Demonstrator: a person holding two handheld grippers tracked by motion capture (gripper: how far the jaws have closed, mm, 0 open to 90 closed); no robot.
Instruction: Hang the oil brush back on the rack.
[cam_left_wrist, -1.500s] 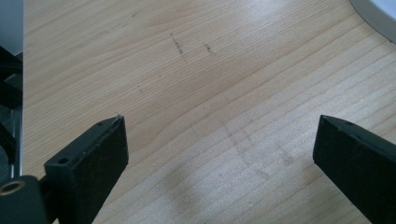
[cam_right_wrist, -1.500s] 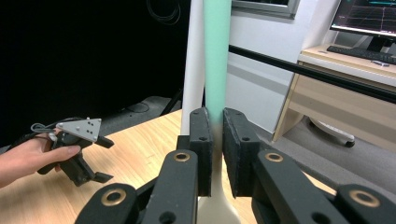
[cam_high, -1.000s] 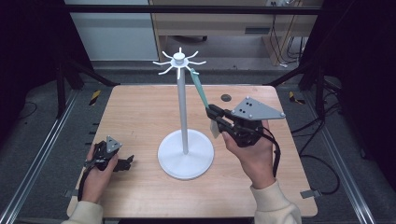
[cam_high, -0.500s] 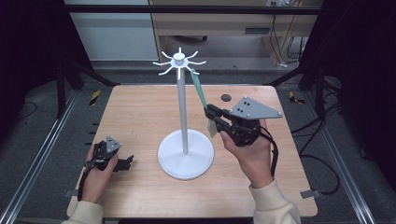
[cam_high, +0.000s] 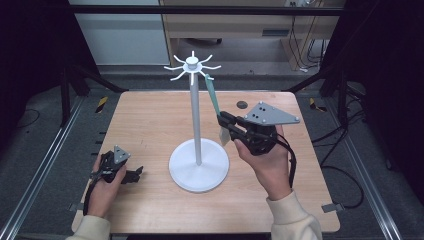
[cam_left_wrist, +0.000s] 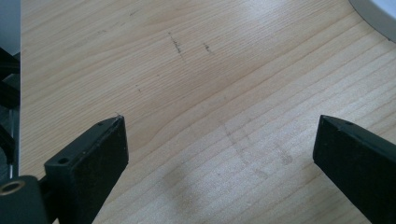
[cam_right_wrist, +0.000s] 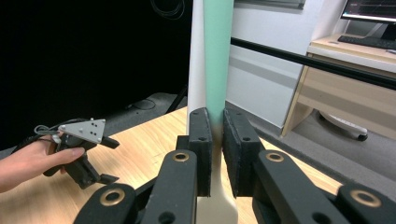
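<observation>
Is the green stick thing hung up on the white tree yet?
Almost. The green-handled utensil already reaches a hook on the white stand, but the right gripper grips its lower end. Letting go is left. The left gripper rests open over the table.

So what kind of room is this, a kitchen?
More likely a lab or workshop: a wooden table framed by metal rails, a desk with a monitor behind, and cabled handheld grippers at work.

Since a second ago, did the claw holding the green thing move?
No. The right claw stays beside the white stand, shut on the green utensil.
</observation>
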